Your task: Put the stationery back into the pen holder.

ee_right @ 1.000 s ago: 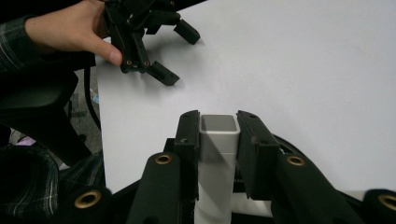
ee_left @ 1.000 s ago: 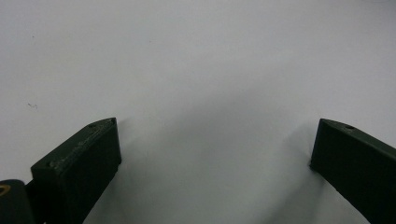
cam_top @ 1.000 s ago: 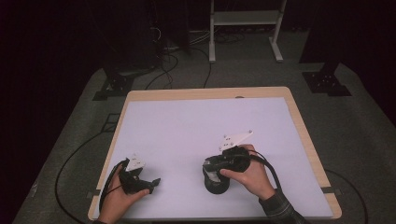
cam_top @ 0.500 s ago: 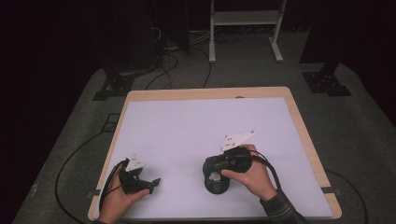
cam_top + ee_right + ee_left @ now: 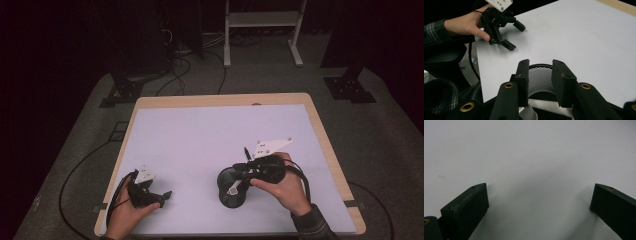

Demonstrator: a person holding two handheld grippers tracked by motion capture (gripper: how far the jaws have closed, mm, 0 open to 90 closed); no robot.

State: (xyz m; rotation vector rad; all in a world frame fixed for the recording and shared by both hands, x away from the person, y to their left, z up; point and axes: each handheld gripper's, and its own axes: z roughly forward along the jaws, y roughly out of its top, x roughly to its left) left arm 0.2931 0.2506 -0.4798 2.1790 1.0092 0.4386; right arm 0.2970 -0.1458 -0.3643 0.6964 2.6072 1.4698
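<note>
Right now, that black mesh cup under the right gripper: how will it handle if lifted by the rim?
The mesh cup is open wire mesh, so probably light. It stands upright on a round base, likely stable. The right gripper straddles its thin rim; the wall may flex slightly.

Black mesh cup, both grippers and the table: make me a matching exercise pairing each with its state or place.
Things:
1. black mesh cup
2. left gripper
3. right gripper
4. table

States:
A. jaws wide apart over bare white surface
B. white top with a wooden edge
C. standing near the table's front edge, rim between jaws
D. jaws close together over a rim

Pairs: 1-C, 2-A, 3-D, 4-B
</note>
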